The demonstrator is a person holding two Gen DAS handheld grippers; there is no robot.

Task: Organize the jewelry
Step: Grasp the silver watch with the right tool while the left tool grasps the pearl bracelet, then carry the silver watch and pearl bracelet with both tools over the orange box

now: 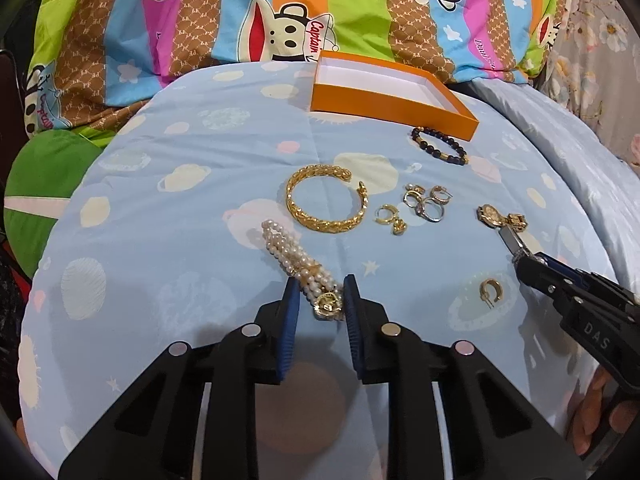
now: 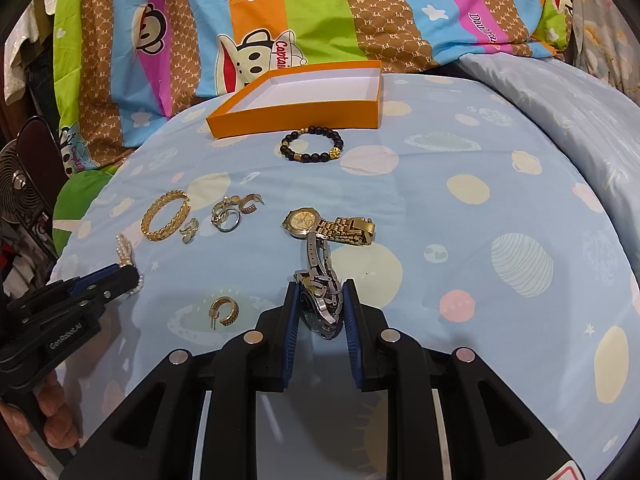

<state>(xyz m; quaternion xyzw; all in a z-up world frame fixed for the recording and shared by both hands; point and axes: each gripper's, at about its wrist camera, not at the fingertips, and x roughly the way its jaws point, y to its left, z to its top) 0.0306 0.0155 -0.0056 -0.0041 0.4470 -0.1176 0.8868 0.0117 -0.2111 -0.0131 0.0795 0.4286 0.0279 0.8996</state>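
Observation:
Jewelry lies on a light blue bedsheet (image 1: 180, 232). My left gripper (image 1: 320, 300) is shut on the near end of a pearl bracelet (image 1: 288, 252), which trails away to the upper left. My right gripper (image 2: 320, 304) is shut on a silver watch (image 2: 322, 300), whose band stretches ahead toward a gold watch (image 2: 332, 226). An open orange box (image 1: 384, 96) with a white, empty inside sits at the back. A black bead bracelet (image 1: 438, 145) lies just before the box. A gold bangle (image 1: 326, 204) and a cluster of rings (image 1: 426, 202) lie mid-sheet.
A single gold hoop earring (image 1: 489, 291) lies between the grippers; it also shows in the right wrist view (image 2: 224, 311). A small gold earring (image 1: 390, 220) lies beside the bangle. A colourful cartoon quilt (image 1: 260, 20) is piled behind the box. A green cushion (image 1: 44, 184) lies at left.

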